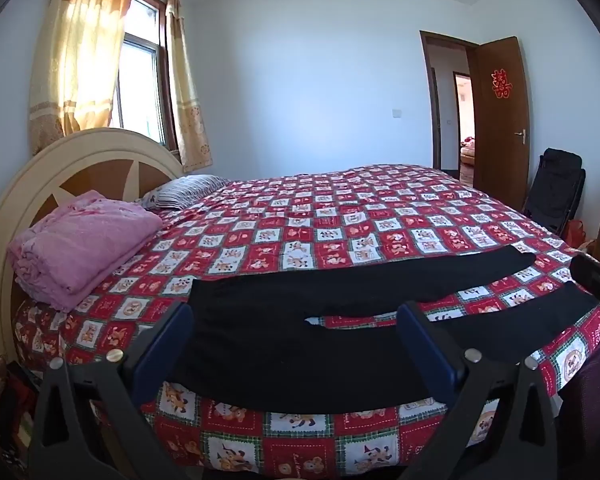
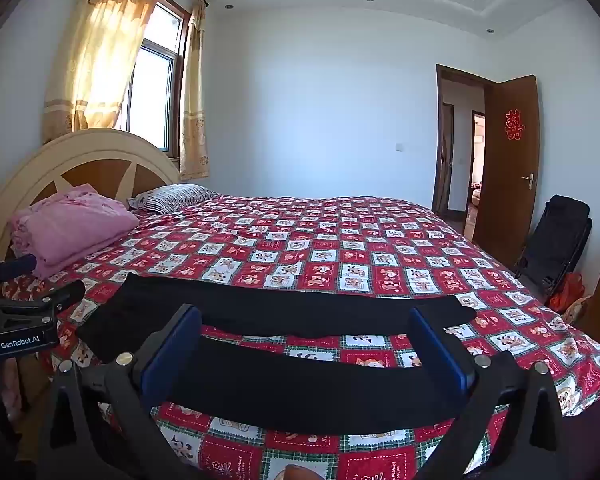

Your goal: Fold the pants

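Note:
Black pants (image 1: 284, 332) lie flat near the front edge of the bed, waist to the left, two legs spread to the right. They also show in the right wrist view (image 2: 300, 384). My left gripper (image 1: 296, 316) is open and empty, hovering in front of the waist and crotch area. My right gripper (image 2: 306, 320) is open and empty, in front of the near leg. The right gripper's body shows at the right edge of the left wrist view (image 1: 596, 280); the left gripper's body shows at the left of the right wrist view (image 2: 24, 312).
The bed has a red checked cartoon quilt (image 1: 340, 224). A folded pink blanket (image 1: 84, 240) and striped pillow (image 1: 188, 192) lie by the headboard (image 1: 80, 160). A black folding chair (image 1: 556, 196) and an open brown door (image 1: 500, 120) stand at the right.

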Motion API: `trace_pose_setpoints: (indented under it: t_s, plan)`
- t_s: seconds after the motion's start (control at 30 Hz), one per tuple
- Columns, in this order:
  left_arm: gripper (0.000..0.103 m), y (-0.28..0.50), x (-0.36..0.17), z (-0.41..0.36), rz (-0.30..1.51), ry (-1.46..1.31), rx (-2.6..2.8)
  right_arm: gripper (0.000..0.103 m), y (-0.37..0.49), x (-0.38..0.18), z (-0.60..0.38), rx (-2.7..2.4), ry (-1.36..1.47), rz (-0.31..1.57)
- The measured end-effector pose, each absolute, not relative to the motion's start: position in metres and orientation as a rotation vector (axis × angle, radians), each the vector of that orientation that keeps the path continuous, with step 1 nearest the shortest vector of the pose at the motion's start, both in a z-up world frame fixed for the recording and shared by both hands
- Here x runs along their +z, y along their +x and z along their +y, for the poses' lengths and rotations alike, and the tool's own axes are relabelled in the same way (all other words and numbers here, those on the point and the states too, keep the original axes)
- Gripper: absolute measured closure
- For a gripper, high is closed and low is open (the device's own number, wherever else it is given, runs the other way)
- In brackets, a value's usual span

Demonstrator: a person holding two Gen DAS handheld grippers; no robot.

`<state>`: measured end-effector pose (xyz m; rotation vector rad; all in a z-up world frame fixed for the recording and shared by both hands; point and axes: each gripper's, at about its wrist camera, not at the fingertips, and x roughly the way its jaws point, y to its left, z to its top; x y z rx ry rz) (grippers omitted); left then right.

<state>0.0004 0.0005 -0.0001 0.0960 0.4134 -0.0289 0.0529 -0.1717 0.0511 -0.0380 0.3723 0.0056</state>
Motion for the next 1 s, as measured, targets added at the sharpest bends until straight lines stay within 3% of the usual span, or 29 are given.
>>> trace_pose_setpoints:
  t_s: [1.0]
  plan:
    - [0.000,0.0026,-0.0053,-0.0020,0.428,0.100,-0.037,0.001,0.0541,0.0462,-0.1709,0.010,-0.046,0.383]
